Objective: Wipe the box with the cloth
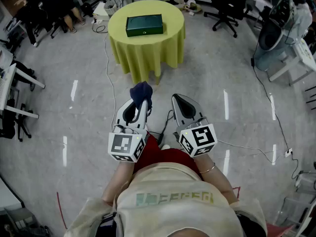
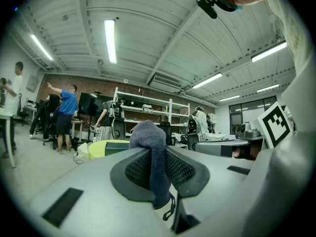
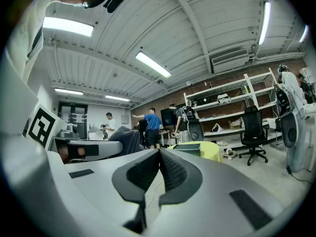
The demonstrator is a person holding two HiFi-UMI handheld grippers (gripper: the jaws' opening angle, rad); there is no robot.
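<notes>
well short of the table [image 1: 146, 58] — open floor [image 1: 207, 73] between; box [image 1: 144, 25] central on it. left gripper [image 1: 140, 102] clamps the cloth [image 1: 141, 91] — right gripper [image 1: 179, 99] jaws together, empty.

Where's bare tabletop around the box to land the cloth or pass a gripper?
The table is bare all round the green box: widest to its left and right, a strip along the near edge, thinnest behind. It is crowded only on the floor beyond, with cables and an office chair.
</notes>
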